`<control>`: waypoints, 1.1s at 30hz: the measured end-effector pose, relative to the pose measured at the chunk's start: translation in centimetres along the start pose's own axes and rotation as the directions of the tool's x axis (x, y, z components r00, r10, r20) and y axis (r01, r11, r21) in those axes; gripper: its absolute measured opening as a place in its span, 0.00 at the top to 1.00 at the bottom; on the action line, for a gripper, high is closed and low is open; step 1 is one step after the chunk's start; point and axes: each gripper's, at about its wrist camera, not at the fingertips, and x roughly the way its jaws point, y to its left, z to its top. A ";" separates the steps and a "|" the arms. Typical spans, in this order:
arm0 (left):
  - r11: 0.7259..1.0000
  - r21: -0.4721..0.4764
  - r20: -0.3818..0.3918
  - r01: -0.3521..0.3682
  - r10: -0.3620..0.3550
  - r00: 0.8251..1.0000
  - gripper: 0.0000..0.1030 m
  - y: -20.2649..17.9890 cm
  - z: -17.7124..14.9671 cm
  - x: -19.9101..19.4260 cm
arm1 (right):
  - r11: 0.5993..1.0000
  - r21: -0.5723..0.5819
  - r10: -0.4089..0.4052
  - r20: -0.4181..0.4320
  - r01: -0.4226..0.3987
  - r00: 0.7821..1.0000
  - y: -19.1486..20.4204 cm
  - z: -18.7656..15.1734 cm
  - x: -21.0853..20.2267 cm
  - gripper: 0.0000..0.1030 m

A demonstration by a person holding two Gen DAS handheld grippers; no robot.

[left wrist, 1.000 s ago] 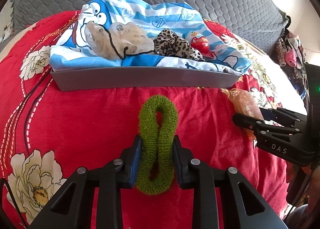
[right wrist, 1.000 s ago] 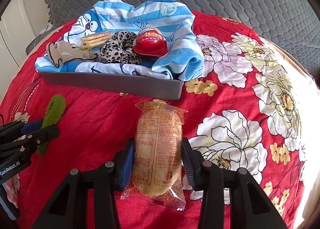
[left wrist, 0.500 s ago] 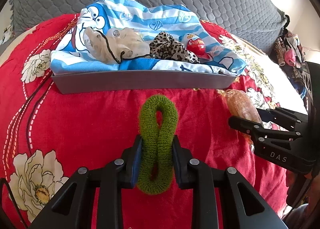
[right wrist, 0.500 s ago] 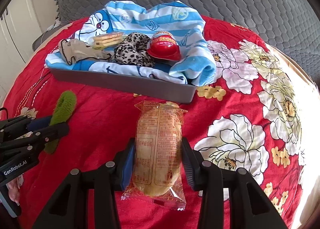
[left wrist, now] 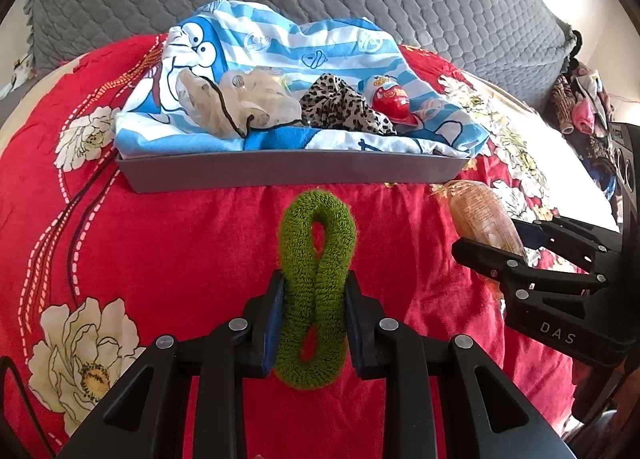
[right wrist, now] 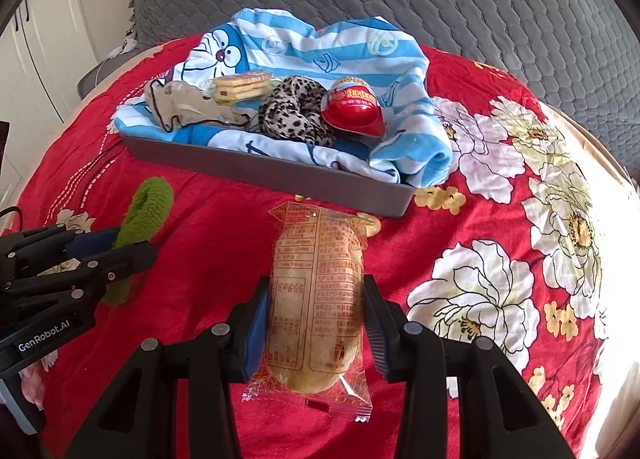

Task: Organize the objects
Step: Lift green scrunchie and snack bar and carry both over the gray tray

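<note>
The left gripper (left wrist: 314, 313) is clamped on a green terry hair scrunchie (left wrist: 316, 287), its pads squeezing the loop into a figure-eight so the soft ring cannot slip out while carried. The right gripper (right wrist: 314, 323) pinches a wrapped pastry (right wrist: 316, 299) across its narrow sides, jaws part-way apart because the packet fills the gap; the grip looks just firm enough to hold without crushing the cake. Both items hang over the red floral blanket (right wrist: 500, 219), near the front wall of the grey tray (right wrist: 280, 171), which probably is where they are to go. The tray is lined with a blue-striped cartoon towel (right wrist: 304, 47), likely to cushion and gather its contents. On it, counted: one pale clear hair clip with a dark cord (left wrist: 236, 107) at the left, one packet of sandwich biscuits (right wrist: 242, 85), one leopard-print scrunchie (right wrist: 296, 111), and one red egg-shaped treat (right wrist: 354, 109) at the right. That makes two scrunchies and three snacks in all.
</note>
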 end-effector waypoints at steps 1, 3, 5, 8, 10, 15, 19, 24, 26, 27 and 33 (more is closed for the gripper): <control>1.000 -0.002 0.002 -0.003 0.003 1.000 0.73 0.0 0.0 -0.2 | 1.000 -0.002 0.001 0.003 -0.001 1.000 0.1 0.0 -0.2 0.58; 1.000 -0.005 0.003 -0.004 0.004 1.000 0.73 0.0 0.1 -0.4 | 1.000 -0.005 0.004 0.007 -0.004 1.000 0.3 0.0 -0.5 0.58; 1.000 -0.002 0.010 -0.013 0.013 1.000 0.73 0.0 0.2 -0.8 | 1.000 -0.010 0.006 0.012 -0.006 1.000 0.5 0.1 -0.8 0.58; 1.000 0.001 0.015 -0.022 0.022 1.000 0.73 -0.2 0.2 -1.3 | 1.000 -0.014 0.014 0.020 -0.014 1.000 0.9 0.1 -1.3 0.58; 1.000 0.001 0.019 -0.027 0.027 0.999 0.73 -0.2 0.2 -1.7 | 1.000 -0.018 0.017 0.026 -0.016 1.000 1.2 0.1 -1.7 0.58; 0.999 0.008 0.028 -0.037 0.037 0.999 0.73 -0.3 0.2 -2.5 | 0.999 -0.020 0.028 0.038 -0.028 0.999 1.6 0.0 -2.5 0.58; 0.999 0.012 0.038 -0.041 0.041 0.998 0.73 -0.4 0.3 -3.4 | 0.999 -0.024 0.041 0.046 -0.040 0.998 1.9 0.1 -3.1 0.58; 0.999 0.014 0.053 -0.045 0.044 0.998 0.73 -0.5 0.5 -4.5 | 0.998 -0.029 0.063 0.061 -0.062 0.996 2.4 0.3 -4.0 0.58; 0.999 0.018 0.060 -0.050 0.048 0.997 0.73 -0.6 0.6 -4.8 | 0.997 -0.033 0.067 0.070 -0.065 0.995 2.6 0.4 -4.3 0.58; 0.999 0.019 0.063 -0.050 0.048 0.997 0.73 -0.7 0.6 -5.0 | 0.997 -0.036 0.072 0.076 -0.069 0.995 2.7 0.5 -4.6 0.58; 0.998 0.028 0.085 -0.054 0.052 0.995 0.73 -1.1 0.8 -6.3 | 0.996 -0.036 0.081 0.115 -0.077 0.990 2.9 0.9 -6.1 0.58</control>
